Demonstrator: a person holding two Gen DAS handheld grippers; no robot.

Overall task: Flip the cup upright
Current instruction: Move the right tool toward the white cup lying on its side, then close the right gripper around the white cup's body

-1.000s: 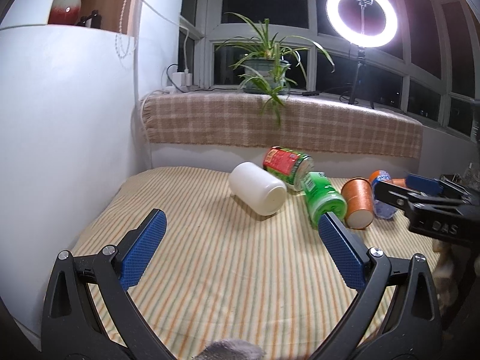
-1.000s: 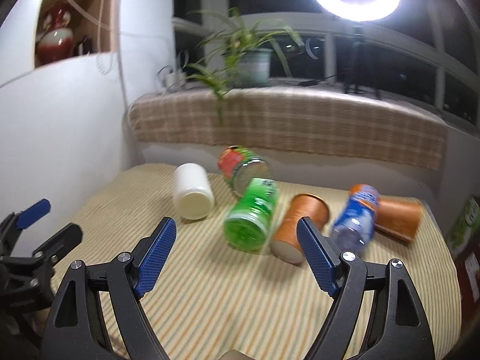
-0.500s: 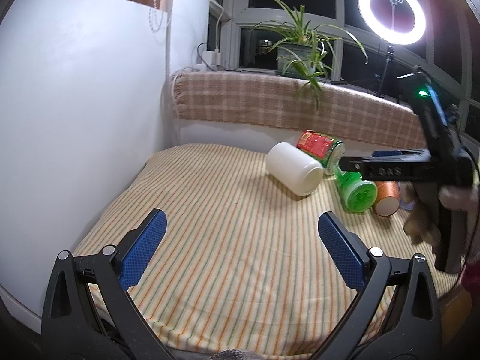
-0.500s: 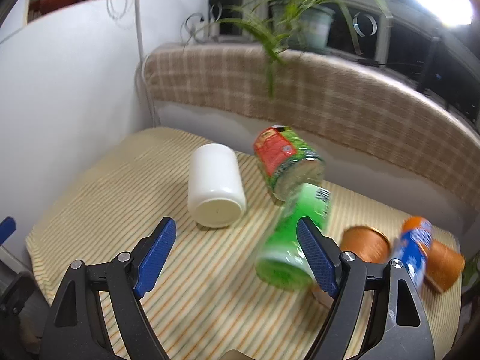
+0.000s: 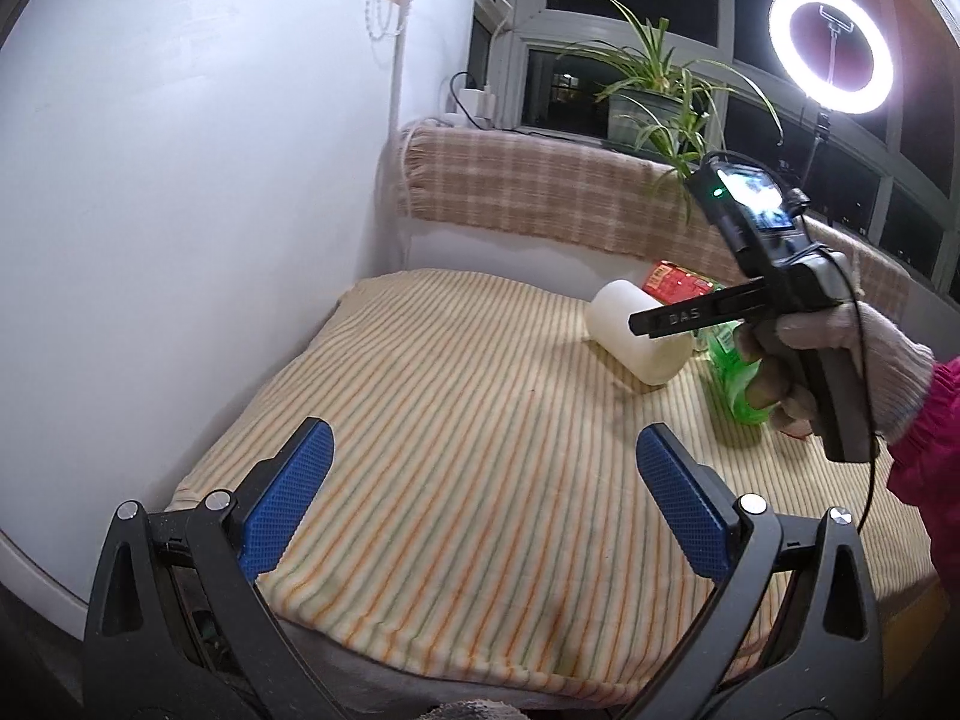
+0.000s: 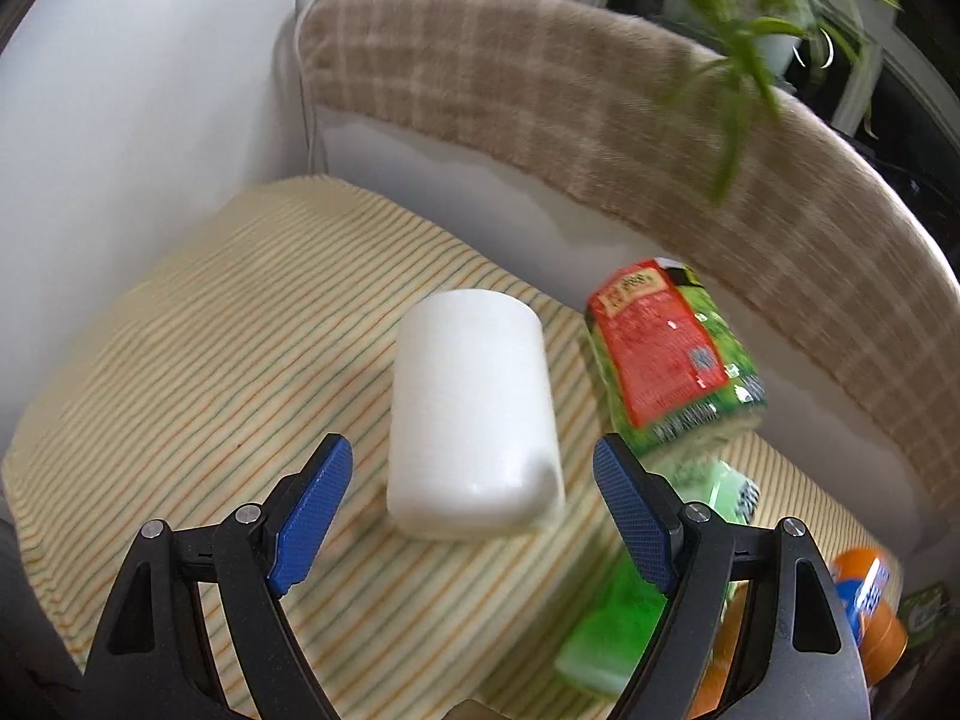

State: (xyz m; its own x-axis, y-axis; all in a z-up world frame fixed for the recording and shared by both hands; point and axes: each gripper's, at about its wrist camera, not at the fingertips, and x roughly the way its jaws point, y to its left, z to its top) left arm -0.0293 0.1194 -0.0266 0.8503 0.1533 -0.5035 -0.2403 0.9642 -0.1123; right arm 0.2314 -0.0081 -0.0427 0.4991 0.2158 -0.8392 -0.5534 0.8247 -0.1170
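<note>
A white cup [image 6: 474,414] lies on its side on the striped cloth [image 6: 198,360]; it also shows in the left wrist view [image 5: 636,330]. My right gripper [image 6: 474,507] is open, its blue fingers [image 6: 312,504] on either side of the cup's near end, just above it. In the left wrist view the right gripper shows only as a black arm held by a gloved hand over the cup. My left gripper [image 5: 480,504] is open and empty over the cloth's near left part, well short of the cup.
A red-and-green can [image 6: 666,348] and a green bottle [image 6: 636,600] lie right of the cup. An orange-capped blue bottle [image 6: 864,588] lies at the far right. A white wall [image 5: 180,210] borders the left, a plaid-covered ledge [image 5: 540,186] with a plant the back.
My right gripper has moved forward and left, down over the white cup, which now lies between its fingers. My left gripper has drawn back and to the left.
</note>
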